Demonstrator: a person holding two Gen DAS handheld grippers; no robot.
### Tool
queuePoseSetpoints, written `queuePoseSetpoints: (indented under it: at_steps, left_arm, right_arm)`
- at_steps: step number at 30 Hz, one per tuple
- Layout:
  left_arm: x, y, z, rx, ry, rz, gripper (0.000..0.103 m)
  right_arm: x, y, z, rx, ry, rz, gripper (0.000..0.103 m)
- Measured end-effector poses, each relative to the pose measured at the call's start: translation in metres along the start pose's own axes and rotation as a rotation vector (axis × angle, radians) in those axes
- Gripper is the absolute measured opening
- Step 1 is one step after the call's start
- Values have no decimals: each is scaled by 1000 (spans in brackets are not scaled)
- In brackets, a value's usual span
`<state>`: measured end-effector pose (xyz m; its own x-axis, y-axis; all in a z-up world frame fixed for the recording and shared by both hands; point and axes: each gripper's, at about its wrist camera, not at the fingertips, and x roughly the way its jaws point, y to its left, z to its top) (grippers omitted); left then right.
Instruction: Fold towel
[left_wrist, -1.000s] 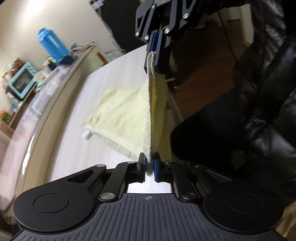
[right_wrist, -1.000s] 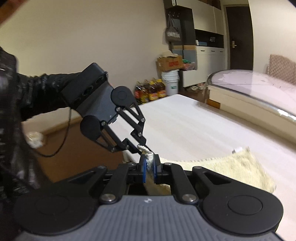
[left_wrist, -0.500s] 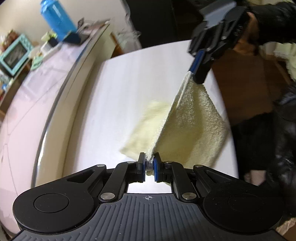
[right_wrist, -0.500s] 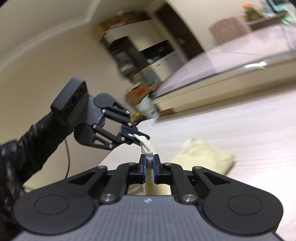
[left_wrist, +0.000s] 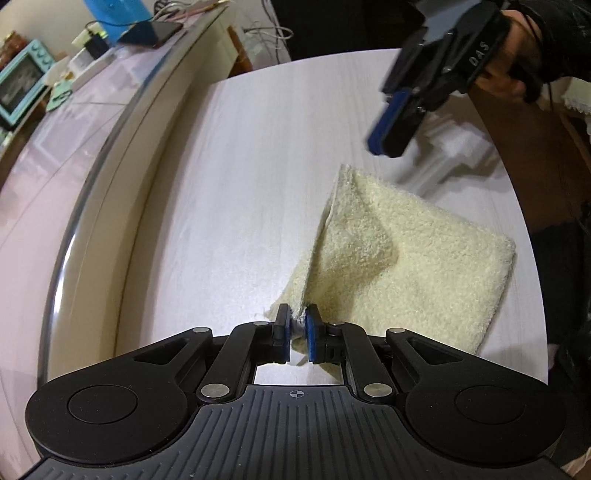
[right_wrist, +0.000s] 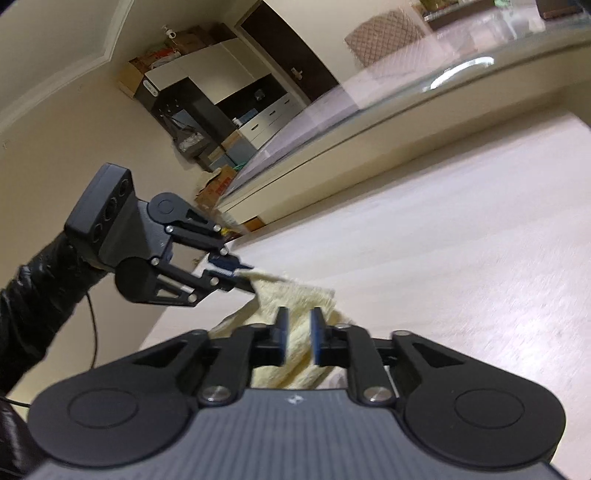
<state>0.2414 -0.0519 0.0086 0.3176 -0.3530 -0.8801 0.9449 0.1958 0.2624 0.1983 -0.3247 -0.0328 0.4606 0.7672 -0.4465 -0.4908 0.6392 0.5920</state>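
**Releasing the folded corners cleanly**

The pale yellow terry towel (left_wrist: 399, 254) lay folded over on the white wood-grain counter (left_wrist: 240, 184), near its right edge. The left tool (left_wrist: 295, 328) pinched one towel corner, jaws narrow, holding it slightly raised off the counter. The right tool (right_wrist: 298, 334) was opening, its pads clear of the cloth, the towel only behind them. To finish well, the left corner likely needed lowering onto the layer beneath, edges aligned, before letting go; a snagged loop could drag the fold askew.
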Motion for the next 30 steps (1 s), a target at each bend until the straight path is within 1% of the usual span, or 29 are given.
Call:
queuePoseSetpoints:
  at_steps: [1,3,6,8,10,12,14,15,17,19,20,22,23,24,25,26,27,28,30]
  left_arm:
    - [0,-1,-1,3,-3,0,9]
    - [-5,-4,-5,8,-18,-2,9]
    - [-13,-10,-12,13,-44,-6,9]
    - [-19,-12,-15,23,-76,-6,9]
    - [-22,-13,-14,24,-100,-7,9]
    - [-21,-13,-11,25,-107,-4,9]
    - [-16,-12,-8,25,-102,1,9]
    - [-13,-10,-7,23,-97,1,9]
    - [-6,-9,-4,12,-84,9,9]
    - [0,-7,-3,8,-75,16,10]
    - [3,-6,-2,0,-70,21,13]
    - [11,-3,0,-19,-62,31,16]
    - [15,-2,0,-29,-59,36,19]
    - [19,-1,1,-34,-55,39,19]
    - [22,-1,1,-38,-50,42,22]
    - [23,2,0,-56,-51,47,28]
    - [23,4,-2,-77,-54,53,31]
    - [23,7,-3,-97,-56,59,33]
    - [24,12,-5,-139,-61,71,39]
  right_arm:
    - [2,0,1,-10,-3,-9,35]
    - [8,-2,1,-9,6,-21,35]
    - [18,-6,4,3,17,-5,36]
    - [27,-10,10,7,23,4,36]
    - [33,-14,12,14,28,9,36]
    - [37,-15,11,24,32,15,35]
    - [37,-14,10,28,29,13,12]
    - [35,-12,9,26,27,15,11]
    - [31,-6,6,9,23,-1,8]
    - [24,-1,5,0,23,-19,8]
    - [21,1,4,-4,24,-29,8]
    - [19,3,2,-4,34,-45,8]
    - [21,4,1,-20,37,-83,8]
    - [22,2,0,-24,39,-103,8]
    - [23,-2,-1,-14,42,-105,8]
    - [25,-5,-1,-4,39,-110,12]
    - [25,-6,-1,-1,33,-120,16]
    - [25,-7,-1,1,27,-129,22]
    - [20,-4,-3,-5,1,-128,24]
